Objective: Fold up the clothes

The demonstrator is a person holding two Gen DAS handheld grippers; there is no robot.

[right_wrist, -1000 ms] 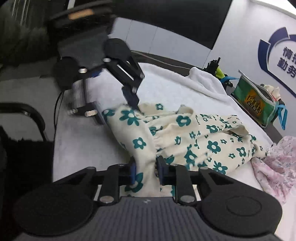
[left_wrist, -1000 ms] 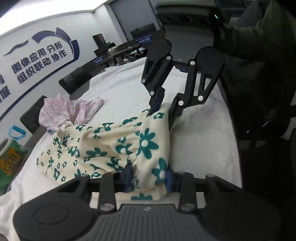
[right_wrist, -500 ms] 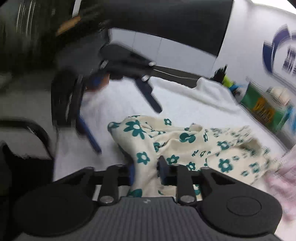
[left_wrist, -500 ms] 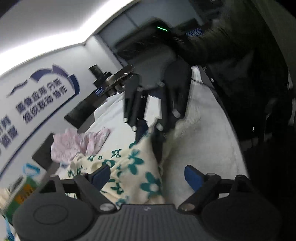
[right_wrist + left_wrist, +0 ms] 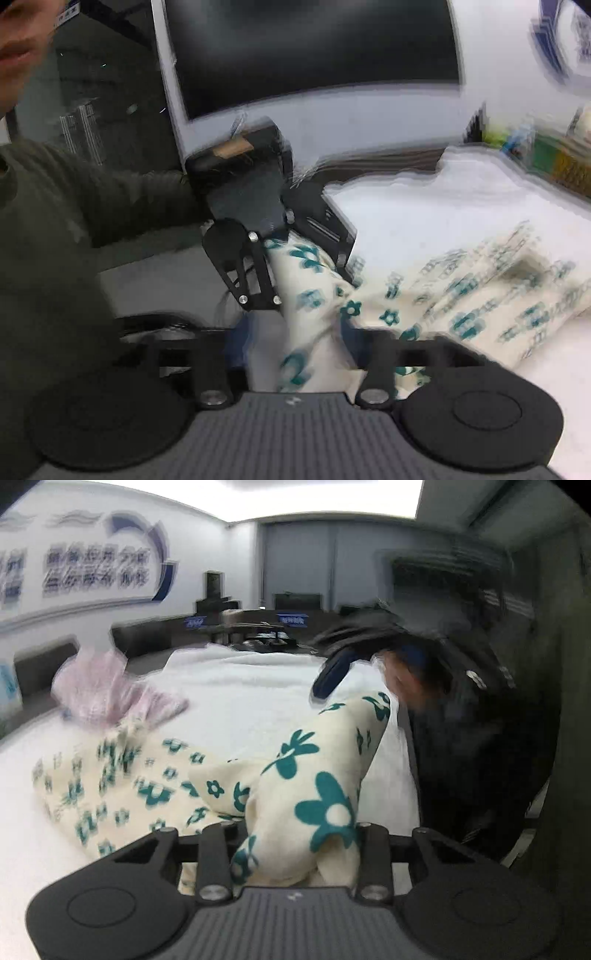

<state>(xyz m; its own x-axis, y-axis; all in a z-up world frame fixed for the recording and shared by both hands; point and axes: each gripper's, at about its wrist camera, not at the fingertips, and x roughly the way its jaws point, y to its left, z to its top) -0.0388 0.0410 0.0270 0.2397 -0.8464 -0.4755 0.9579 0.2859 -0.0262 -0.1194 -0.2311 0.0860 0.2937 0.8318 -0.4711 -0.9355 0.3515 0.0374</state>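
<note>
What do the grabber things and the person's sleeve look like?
Both are black: the left gripper has a ribbed grey base, round side discs and silver screws. The right gripper matches, with blue pads. The person's sleeve is dark olive green.

You see a cream garment with teal flowers, a pink garment, a white table cover, black grippers with blue pads.

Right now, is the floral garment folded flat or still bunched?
Bunched: the floral garment rises in a rumpled ridge off the white cover, one end inside the left claw.
</note>
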